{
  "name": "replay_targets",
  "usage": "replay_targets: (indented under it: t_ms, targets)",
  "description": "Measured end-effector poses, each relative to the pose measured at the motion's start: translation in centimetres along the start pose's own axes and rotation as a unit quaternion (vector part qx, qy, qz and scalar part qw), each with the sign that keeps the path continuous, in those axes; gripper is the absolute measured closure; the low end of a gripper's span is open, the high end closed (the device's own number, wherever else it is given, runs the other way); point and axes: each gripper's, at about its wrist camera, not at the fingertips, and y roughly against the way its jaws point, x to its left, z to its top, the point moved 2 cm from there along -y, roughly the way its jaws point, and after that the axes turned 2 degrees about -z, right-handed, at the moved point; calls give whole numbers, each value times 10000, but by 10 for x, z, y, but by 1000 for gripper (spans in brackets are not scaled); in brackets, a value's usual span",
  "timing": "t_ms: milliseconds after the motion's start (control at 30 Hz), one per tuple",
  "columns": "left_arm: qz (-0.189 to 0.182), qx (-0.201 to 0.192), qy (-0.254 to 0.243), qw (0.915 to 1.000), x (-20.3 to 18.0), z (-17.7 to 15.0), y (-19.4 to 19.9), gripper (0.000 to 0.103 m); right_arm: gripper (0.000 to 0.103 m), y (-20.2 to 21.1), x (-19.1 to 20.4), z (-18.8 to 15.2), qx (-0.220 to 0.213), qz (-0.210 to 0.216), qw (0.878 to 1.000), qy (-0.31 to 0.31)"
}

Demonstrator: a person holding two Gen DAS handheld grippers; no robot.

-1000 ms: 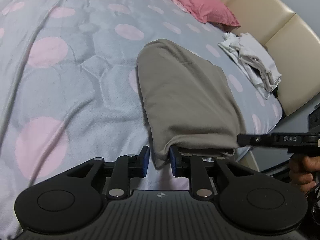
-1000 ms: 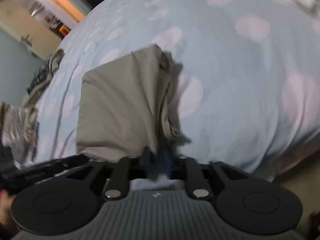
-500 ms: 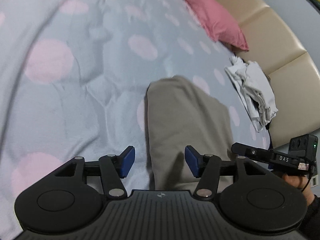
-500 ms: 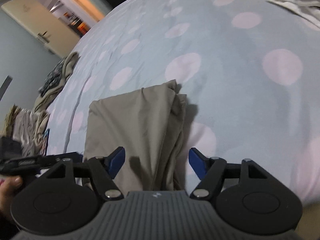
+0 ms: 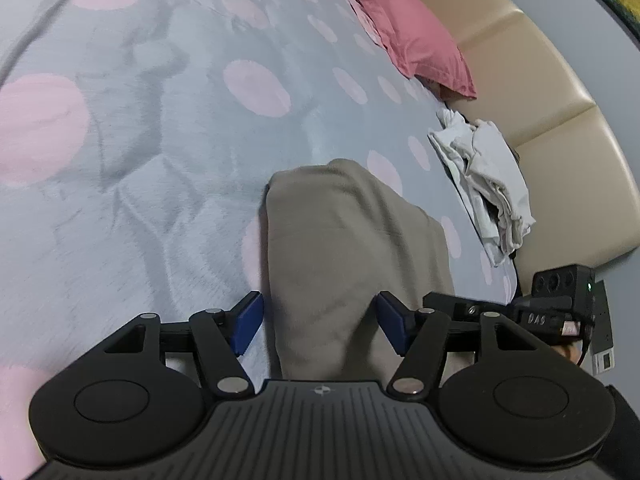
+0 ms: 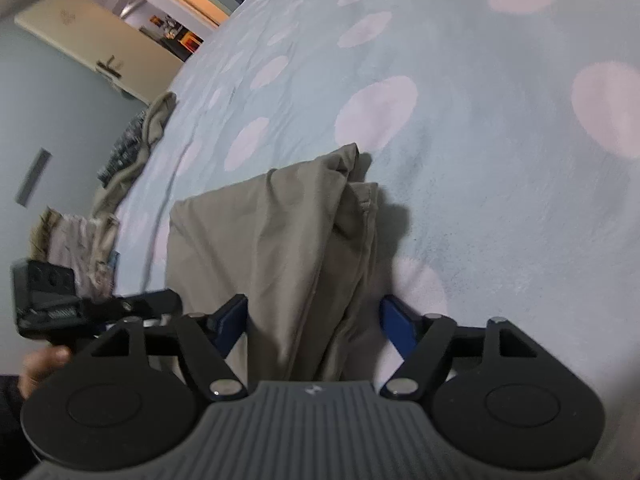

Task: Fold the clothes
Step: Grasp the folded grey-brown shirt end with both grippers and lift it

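1. Though straddling the near edge of the grey cloth, left gripper grips nothing: jaws just opened wide, pads clear of the fabric, likely to let the fold settle.
2. Right gripper likewise just spread open at lower centre, bunched hem between the pads, untouched.
3. Cloth folded, flat on the spotted bedspread, centre frame.
4. White clothes at right, apparently done.

Left gripper and right gripper fingers opened, releasing khaki garment onto bed.
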Motion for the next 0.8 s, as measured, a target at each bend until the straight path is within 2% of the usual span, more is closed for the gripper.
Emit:
replay_targets:
  t_ms: [100, 200, 233, 267, 333, 433, 500, 667, 800]
  targets:
    - [-97, 36, -63, 9999, -2, 1, -5, 27, 27, -2, -6, 4, -1, 257, 9996, -107]
    - [-157, 39, -45, 9999, -4, 1, -9, 26, 27, -6, -4, 7, 0, 394, 9992, -81]
    - [-216, 30, -9, 9998, -4, 1, -9, 28, 34, -8, -3, 7, -11, 418, 9991, -64]
    - [-192, 28, 9, 9998, -4, 1, -10, 32, 55, -10, -1, 8, -30, 437, 9990, -48]
    - [-46, 32, 27, 10000, -4, 1, -9, 62, 77, -14, -1, 9, 18, 532, 9984, -192]
    - [40, 49, 93, 9999, -4, 1, -6, 76, 80, -15, 4, 10, 20, 490, 9987, -142]
    - [36, 36, 77, 10000, -6, 1, -2, 80, 82, -13, 11, 11, -10, 452, 9990, -54]
    - [133, -22, -174, 9998, -22, 0, 11, 84, 85, 0, 35, 12, -134, 372, 9989, 251]
    - [44, -157, -294, 9994, -33, 2, 30, 84, 86, 17, 54, 13, -288, 348, 9978, 479]
